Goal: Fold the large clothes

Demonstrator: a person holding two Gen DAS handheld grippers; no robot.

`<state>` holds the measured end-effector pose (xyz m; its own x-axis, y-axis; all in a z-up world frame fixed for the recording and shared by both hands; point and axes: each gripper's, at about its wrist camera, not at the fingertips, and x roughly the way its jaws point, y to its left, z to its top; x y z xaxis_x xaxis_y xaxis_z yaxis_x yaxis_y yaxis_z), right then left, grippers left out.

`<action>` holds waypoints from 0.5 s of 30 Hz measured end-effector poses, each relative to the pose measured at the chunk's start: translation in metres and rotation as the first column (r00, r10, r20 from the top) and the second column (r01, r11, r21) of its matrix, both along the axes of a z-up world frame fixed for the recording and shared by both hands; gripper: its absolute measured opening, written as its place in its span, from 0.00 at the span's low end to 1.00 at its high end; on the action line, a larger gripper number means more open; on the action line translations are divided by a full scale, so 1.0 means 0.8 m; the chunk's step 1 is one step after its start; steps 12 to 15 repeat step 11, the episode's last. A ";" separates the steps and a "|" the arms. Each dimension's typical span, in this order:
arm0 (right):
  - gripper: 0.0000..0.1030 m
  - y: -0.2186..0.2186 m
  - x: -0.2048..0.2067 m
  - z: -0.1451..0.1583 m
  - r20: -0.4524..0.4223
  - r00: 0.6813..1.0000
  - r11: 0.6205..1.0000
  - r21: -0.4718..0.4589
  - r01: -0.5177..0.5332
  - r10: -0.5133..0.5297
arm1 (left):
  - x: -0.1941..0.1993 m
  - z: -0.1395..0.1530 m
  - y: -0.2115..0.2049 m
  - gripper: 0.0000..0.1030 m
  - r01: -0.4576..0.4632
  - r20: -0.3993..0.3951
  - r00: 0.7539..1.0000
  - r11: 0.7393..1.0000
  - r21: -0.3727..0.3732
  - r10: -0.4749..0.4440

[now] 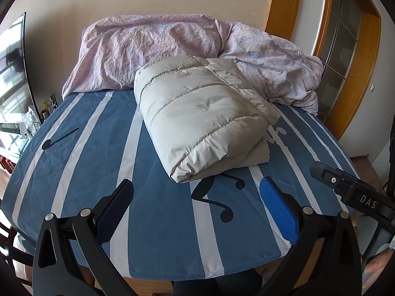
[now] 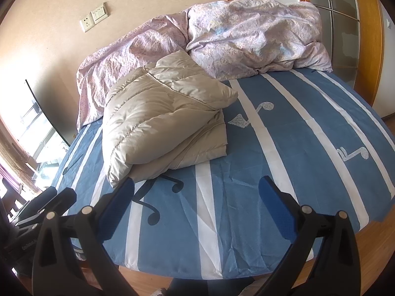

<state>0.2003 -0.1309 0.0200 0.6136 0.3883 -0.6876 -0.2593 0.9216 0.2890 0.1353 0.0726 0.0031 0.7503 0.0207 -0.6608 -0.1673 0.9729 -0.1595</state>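
Observation:
A beige quilted down jacket (image 1: pixel 202 118) lies folded into a thick bundle on the bed, on the blue sheet with white stripes and music notes (image 1: pixel 86 167). It also shows in the right wrist view (image 2: pixel 158 123), left of centre. My left gripper (image 1: pixel 197 190) is open and empty, held above the sheet just short of the jacket's near edge. My right gripper (image 2: pixel 197 187) is open and empty, just in front of and to the right of the bundle's near corner. The right gripper's body (image 1: pixel 350 190) shows at the right of the left wrist view.
A crumpled pink duvet (image 1: pixel 172 46) is piled along the head of the bed against the wall, also in the right wrist view (image 2: pixel 246 37). A dark TV screen (image 1: pixel 14 69) stands to the left. A wooden door frame (image 1: pixel 328 49) is to the right. The bed's near edge (image 2: pixel 222 271) is below the grippers.

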 end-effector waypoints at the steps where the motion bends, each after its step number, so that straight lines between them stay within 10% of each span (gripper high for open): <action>1: 0.98 0.000 0.000 0.000 0.000 1.000 1.000 0.000 0.000 0.000 | 0.000 0.000 -0.001 0.99 0.001 0.000 1.000 1.000 0.001 -0.001; 15: 0.98 -0.001 0.000 -0.001 -0.001 1.000 1.000 0.000 -0.001 0.001 | 0.001 0.001 -0.001 0.99 0.000 -0.002 1.000 1.000 0.000 0.000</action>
